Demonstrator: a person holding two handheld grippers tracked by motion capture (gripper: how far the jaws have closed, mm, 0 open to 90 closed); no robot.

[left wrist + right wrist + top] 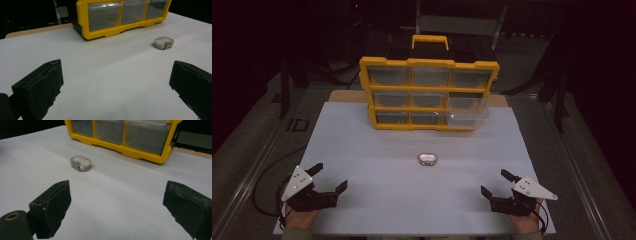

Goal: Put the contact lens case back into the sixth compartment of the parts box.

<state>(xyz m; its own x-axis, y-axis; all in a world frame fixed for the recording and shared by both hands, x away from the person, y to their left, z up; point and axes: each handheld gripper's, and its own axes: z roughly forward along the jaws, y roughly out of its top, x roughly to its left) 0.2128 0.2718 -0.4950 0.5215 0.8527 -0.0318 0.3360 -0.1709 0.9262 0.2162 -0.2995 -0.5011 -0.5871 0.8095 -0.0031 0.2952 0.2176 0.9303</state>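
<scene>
Here, resting near the table's (362, 145) middle, just before the yellow drawer box (429, 92): a small oval tin (427, 159). Probably light, stiff, slippery; pinching across its short sides looking safest. Left gripper (326, 180) and right gripper (495, 184) waiting near, jaws apart, holding nothing.

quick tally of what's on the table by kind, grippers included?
Yellow plastic drawer organiser with clear drawers: 1
Small oval clear plastic case: 1
Black two-jaw grippers: 2, the left gripper and the right gripper, both open and holding nothing
White table mat: 1
Total: 5
</scene>
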